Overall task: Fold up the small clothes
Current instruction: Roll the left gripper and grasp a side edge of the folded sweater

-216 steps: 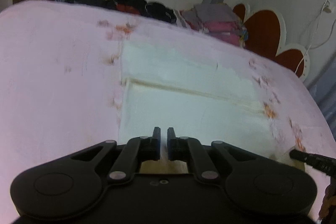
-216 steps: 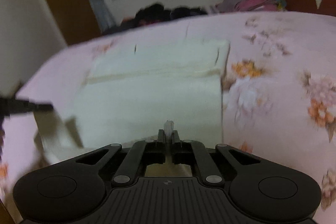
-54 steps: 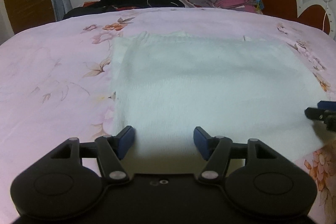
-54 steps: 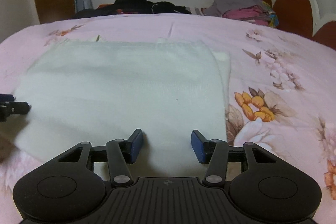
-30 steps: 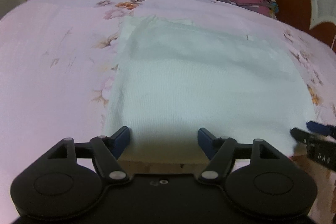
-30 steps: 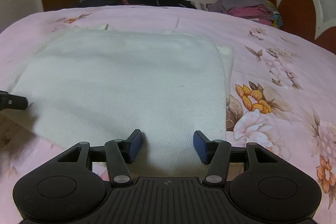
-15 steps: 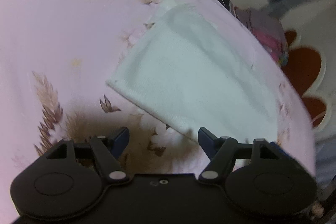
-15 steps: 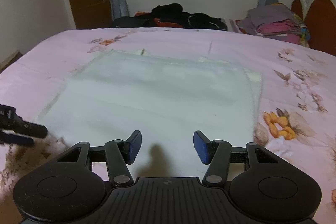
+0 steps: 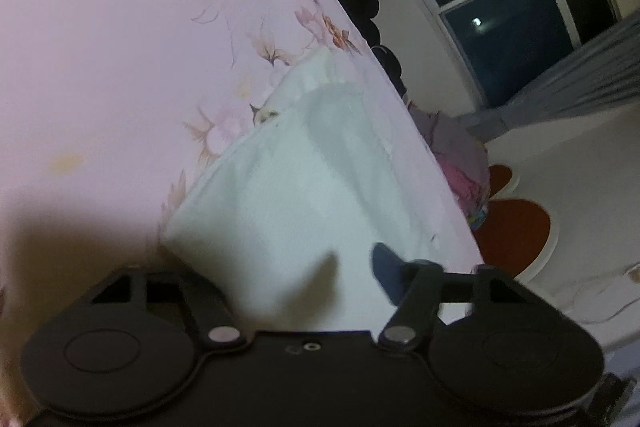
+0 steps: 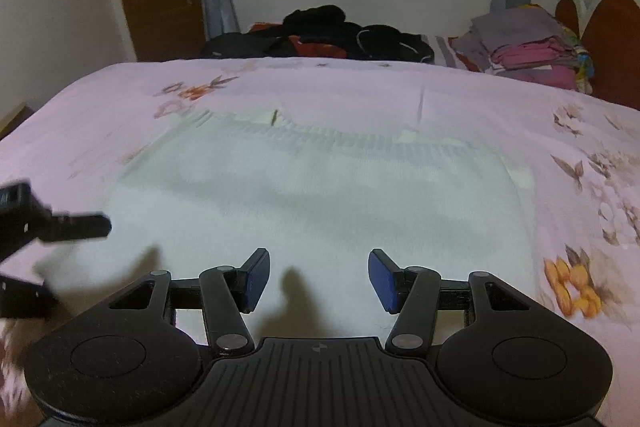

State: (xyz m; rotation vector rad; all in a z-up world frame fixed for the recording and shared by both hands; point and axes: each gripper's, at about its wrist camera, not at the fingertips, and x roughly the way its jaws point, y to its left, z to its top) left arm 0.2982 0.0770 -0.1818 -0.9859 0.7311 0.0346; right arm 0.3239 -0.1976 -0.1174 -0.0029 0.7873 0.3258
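Note:
A white knit garment (image 10: 320,195) lies folded flat on the pink floral bedspread (image 10: 360,87). My right gripper (image 10: 318,267) is open just above its near edge, with nothing between the pads. My left gripper (image 10: 76,259) shows at the garment's left side, rolled on its side. In the left wrist view the garment (image 9: 300,167) fills the centre and its near left corner lies between the jaws of my left gripper (image 9: 300,267). Those jaws are closing but still stand apart. One blue pad (image 9: 384,267) is over the cloth; the other finger is hidden beneath it.
A heap of dark clothes (image 10: 320,31) and a folded pink and grey stack (image 10: 528,43) sit at the bed's far side under the window. A red-brown headboard (image 10: 608,35) stands at the right. Bare bedspread surrounds the garment.
My left gripper has rolled onto its side and dropped to the garment's left corner, its jaws narrowing around the cloth. My right gripper has drawn back toward the near edge and stays open.

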